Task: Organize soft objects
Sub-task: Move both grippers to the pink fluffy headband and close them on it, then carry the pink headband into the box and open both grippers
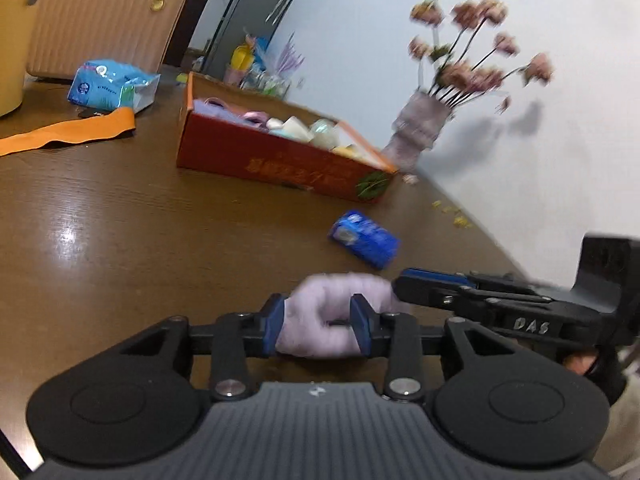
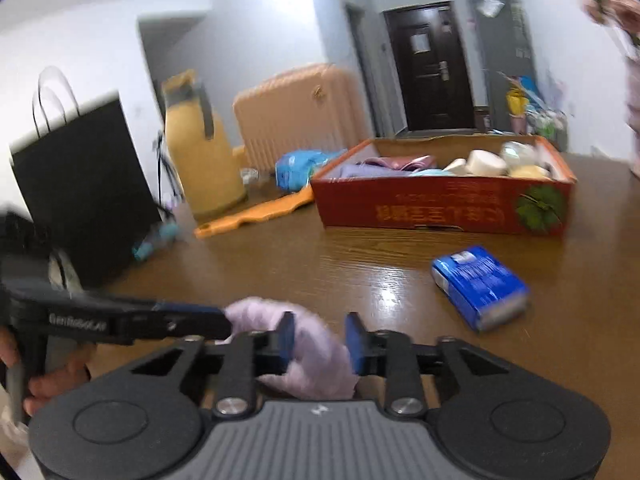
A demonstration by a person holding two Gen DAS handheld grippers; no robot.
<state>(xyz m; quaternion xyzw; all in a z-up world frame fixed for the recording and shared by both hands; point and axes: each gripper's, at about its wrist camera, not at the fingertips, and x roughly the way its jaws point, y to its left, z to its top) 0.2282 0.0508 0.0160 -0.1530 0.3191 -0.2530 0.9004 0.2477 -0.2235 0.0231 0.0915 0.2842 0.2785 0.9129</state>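
Observation:
A lilac soft cloth hangs between both grippers just above the brown table. My left gripper is shut on one end of it, its blue pads pressed into the fabric. My right gripper is shut on the other end of the cloth. In each view the other gripper's tips meet the cloth from the side: the right gripper and the left gripper. Beyond stands an open red cardboard box with several soft items inside. A blue pack lies on the table before it.
A vase of pink flowers stands by the white wall behind the box. An orange band, a light blue plastic packet, a yellow jug and a black paper bag sit at the table's far side. A pink suitcase stands behind.

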